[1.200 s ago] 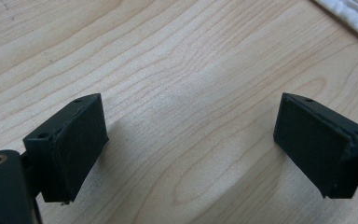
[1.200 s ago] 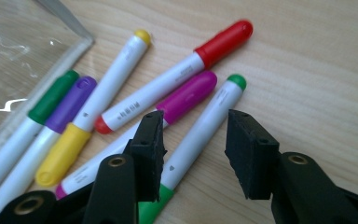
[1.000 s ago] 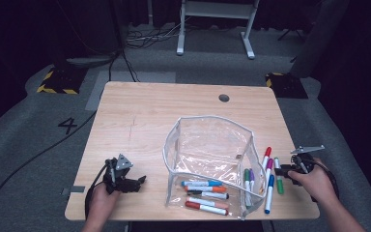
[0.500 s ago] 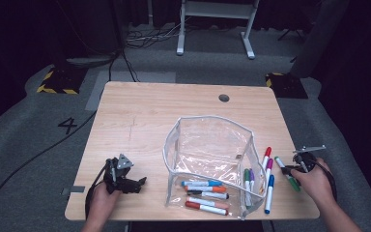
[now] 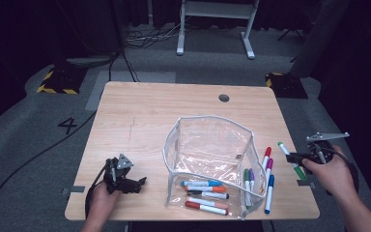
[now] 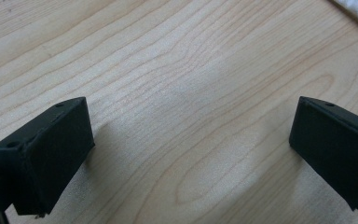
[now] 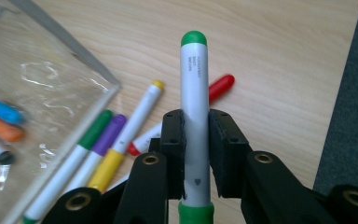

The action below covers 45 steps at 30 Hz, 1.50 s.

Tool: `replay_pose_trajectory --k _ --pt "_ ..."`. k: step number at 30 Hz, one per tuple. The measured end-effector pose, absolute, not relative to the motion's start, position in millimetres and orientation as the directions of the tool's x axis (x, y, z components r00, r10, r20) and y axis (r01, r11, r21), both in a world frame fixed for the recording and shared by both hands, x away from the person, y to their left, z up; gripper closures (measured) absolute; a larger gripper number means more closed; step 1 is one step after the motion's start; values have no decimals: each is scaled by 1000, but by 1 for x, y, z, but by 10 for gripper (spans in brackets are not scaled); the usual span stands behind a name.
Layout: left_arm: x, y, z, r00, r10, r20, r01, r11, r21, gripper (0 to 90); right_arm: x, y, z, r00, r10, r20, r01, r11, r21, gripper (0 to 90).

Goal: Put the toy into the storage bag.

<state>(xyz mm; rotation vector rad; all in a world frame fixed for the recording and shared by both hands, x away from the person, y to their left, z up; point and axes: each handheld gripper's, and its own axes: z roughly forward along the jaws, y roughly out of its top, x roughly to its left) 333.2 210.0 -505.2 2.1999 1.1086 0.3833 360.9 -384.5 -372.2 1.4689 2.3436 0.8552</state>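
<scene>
My right gripper point(image 5: 293, 157) point(image 7: 196, 135) is shut on a white marker with green ends point(image 5: 284, 149) point(image 7: 194, 70) and holds it above the table's right edge. A clear zip pouch point(image 5: 212, 145) point(image 7: 37, 60) stands open at the table's front middle, with several markers point(image 5: 203, 191) lying on its lower flap. More markers point(image 5: 269, 186) point(image 7: 135, 126) lie between the pouch and my right hand. At the front left my left gripper point(image 5: 136, 183) point(image 6: 191, 135) rests low over bare wood; its jaws have just been opening and stand wide with nothing between them.
The wooden table point(image 5: 149, 121) has a round cable hole point(image 5: 224, 97) near its far edge. Grey floor with cables surrounds it, and a white stand point(image 5: 215, 29) is behind. Dark floor lies just beyond the right edge point(image 7: 354, 93).
My right gripper closed on the green marker lying at the right and raised it off the table. The left hand stayed in place.
</scene>
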Motion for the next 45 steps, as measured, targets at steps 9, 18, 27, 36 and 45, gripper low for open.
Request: replay_pose_trajectory --k 9,18,27,36,45 --pt "333 210 -505 603 797 -24 612 -443 655 0 346 -361 -309 -572 816 81 654 394 646 768" --pt "333 210 -505 603 797 -25 612 -443 656 0 336 -333 -267 -669 740 71 587 468 661 769" --pt "333 210 -505 604 797 -24 611 -443 656 0 332 -294 -242 -758 650 58 518 546 658 769" --pt "333 210 -505 604 796 -24 611 -444 655 0 336 -245 -233 -833 551 53 453 622 638 768" --pt "333 210 -505 604 797 -25 612 -443 655 0 339 -196 -243 -892 444 83 399 691 603 769"
